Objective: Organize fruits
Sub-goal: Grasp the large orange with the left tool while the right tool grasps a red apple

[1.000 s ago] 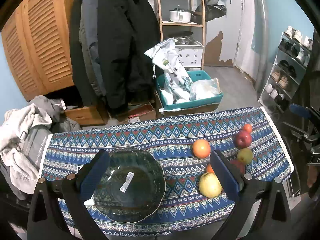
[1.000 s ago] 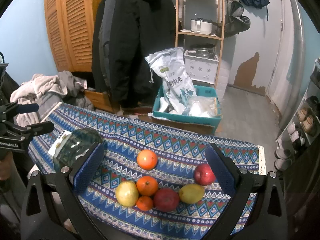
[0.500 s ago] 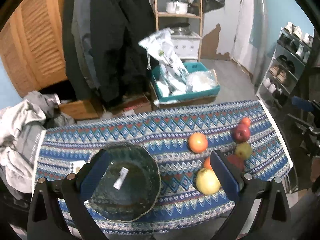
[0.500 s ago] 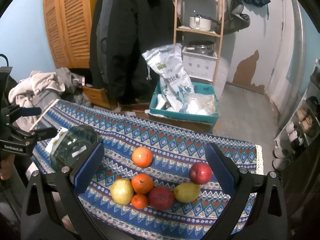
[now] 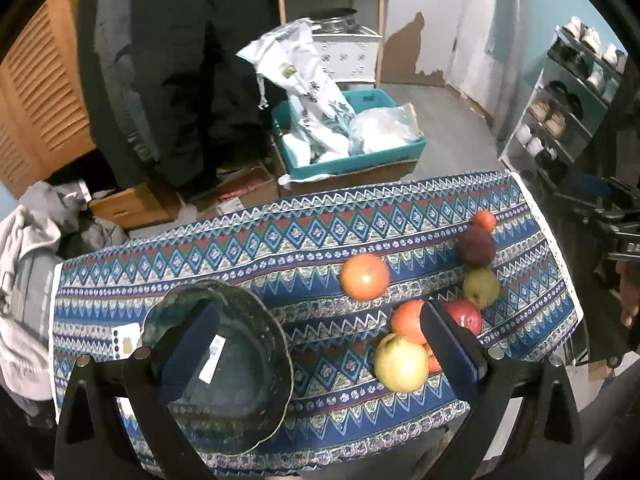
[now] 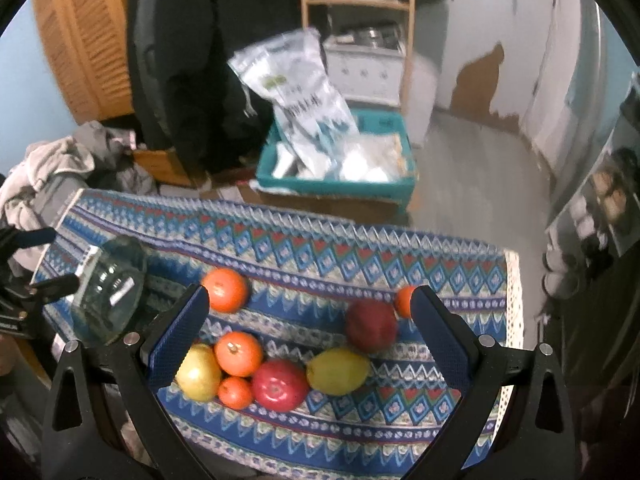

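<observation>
We look down from above the near edge in both wrist views; both share the surface [image 5: 248, 248], bowl [image 5: 240, 380] and fruit.

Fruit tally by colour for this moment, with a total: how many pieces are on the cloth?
Orange: 4, namely the lone one, the mid-cluster one, the small front one and the small far-right one.
Red: 2, the bright one and the dark one.
Yellow-green: 2, the left one and the right one.
Total: 8, none in the glass bowl.
</observation>
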